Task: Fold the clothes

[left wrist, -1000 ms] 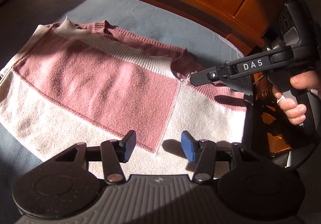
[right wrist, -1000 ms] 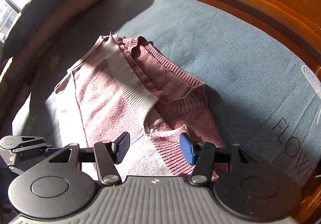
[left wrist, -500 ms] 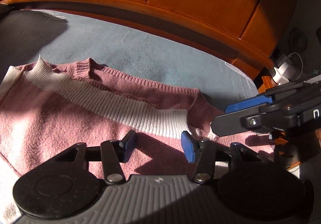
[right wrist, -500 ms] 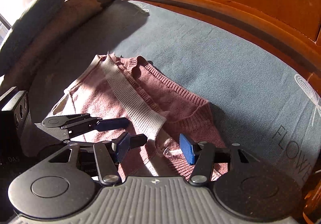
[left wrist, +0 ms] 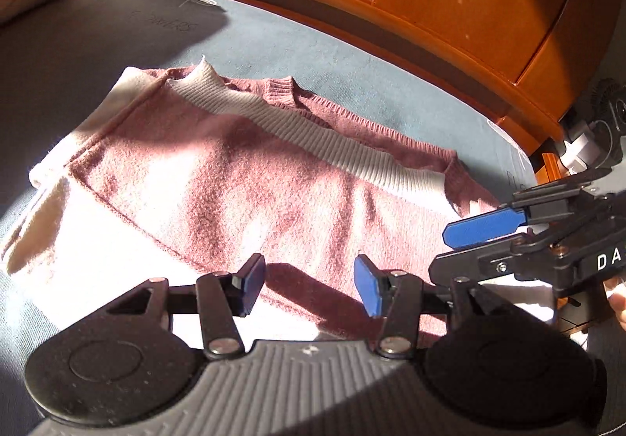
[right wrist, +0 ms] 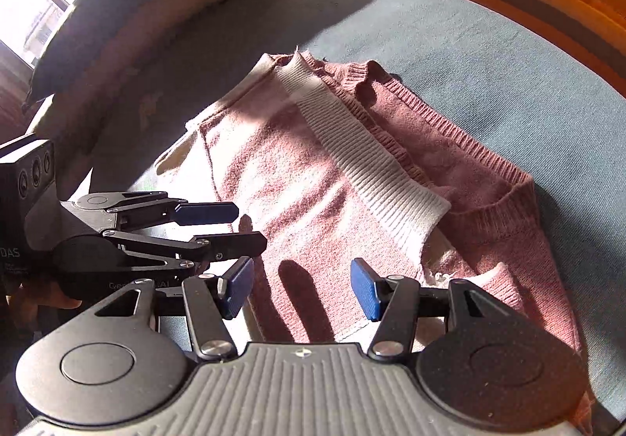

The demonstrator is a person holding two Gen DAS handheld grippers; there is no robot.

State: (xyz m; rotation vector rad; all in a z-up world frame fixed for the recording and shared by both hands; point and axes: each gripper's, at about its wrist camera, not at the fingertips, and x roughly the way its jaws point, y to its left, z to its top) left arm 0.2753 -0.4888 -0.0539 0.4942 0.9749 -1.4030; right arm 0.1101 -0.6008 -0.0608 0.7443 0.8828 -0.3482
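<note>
A pink and cream knit sweater [left wrist: 242, 178] lies folded flat on the grey-blue mattress [left wrist: 352, 84], with a cream ribbed hem band [left wrist: 313, 139] across its far side. It also shows in the right wrist view [right wrist: 332, 178]. My left gripper [left wrist: 309, 283] is open and empty, just above the sweater's near edge. My right gripper [right wrist: 299, 287] is open and empty over the sweater's near right corner. Each gripper shows in the other's view, the right one [left wrist: 450, 244] at the right, the left one [right wrist: 246, 225] at the left, both open.
An orange wooden bed frame [left wrist: 430, 6] curves along the far side of the mattress. Pillows [right wrist: 129, 6] are stacked at the far left. A plug and cable [left wrist: 583, 146] sit at the right edge beyond the mattress.
Both grippers have pulled back from the sweater's far right corner toward its near edge, still open. More of the sweater shows in both views; it has not visibly moved.
</note>
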